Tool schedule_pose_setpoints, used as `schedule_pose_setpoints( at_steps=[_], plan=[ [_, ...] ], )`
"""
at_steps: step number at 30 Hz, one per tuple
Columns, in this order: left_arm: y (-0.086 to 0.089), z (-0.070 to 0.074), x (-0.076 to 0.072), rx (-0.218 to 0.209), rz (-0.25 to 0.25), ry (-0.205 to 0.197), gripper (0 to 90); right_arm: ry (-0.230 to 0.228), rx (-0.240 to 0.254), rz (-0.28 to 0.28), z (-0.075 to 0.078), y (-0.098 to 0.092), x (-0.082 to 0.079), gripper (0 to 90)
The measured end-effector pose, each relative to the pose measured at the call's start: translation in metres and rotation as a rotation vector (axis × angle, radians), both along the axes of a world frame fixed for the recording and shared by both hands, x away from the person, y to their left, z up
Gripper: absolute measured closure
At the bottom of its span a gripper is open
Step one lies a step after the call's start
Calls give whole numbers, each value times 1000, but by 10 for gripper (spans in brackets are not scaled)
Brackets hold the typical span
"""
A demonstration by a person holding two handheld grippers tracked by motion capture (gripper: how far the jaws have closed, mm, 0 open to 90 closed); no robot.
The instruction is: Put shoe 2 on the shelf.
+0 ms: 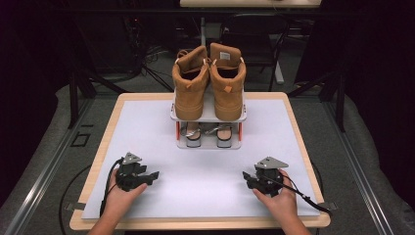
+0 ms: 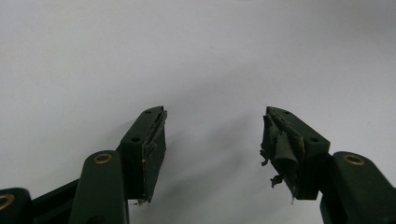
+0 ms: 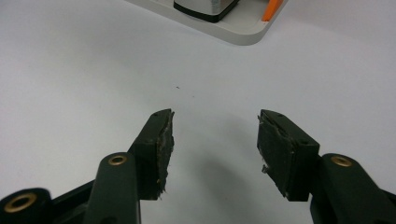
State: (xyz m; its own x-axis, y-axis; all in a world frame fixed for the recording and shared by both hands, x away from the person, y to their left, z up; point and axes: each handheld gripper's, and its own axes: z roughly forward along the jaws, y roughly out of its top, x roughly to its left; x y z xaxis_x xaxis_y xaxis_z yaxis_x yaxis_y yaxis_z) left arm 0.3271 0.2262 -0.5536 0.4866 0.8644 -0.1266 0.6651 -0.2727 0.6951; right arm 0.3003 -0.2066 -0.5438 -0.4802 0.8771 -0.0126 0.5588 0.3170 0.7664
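A pair of tan high-top boots (image 1: 208,83) stands heels toward me on the top shelf of a small white two-tier shoe rack (image 1: 209,117) at the middle back of the table. A pair of silver sandals (image 1: 208,133) sits on the lower shelf. My left gripper (image 1: 154,175) rests low over the white mat at the front left, held in a hand, open and empty (image 2: 215,135). My right gripper (image 1: 246,177) rests at the front right, also open and empty (image 3: 215,135). The rack's base corner (image 3: 243,32) lies ahead of the right gripper.
A white mat (image 1: 195,161) covers the wooden table (image 1: 100,147). Black cables trail from both grippers toward the front edge. A dark chair (image 1: 254,34) and stands are behind the table. Bare mat lies between the grippers and the rack.
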Motion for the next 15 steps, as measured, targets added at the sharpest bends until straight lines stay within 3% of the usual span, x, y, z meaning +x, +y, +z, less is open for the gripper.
schedule_pose_setpoints(
  at_steps=[3, 4, 5, 12, 15],
  plan=[
    [2, -3, 0, 3, 6, 0, 394, 9, -9, 3, -2, 1, -1, 448],
    [2, -4, 0, -2, 10, 3, 392, 15, -41, 12, -2, 0, -1, 446],
    [3, -4, 0, 4, 7, 1, 391, 6, -18, 9, -5, 2, -1, 443],
    [3, -4, 0, -2, 5, -1, 383, 5, -13, 5, -6, 1, -1, 443],
    [3, -4, 0, -8, 4, -10, 383, -16, -10, 6, -5, 0, -1, 443]
  ],
)
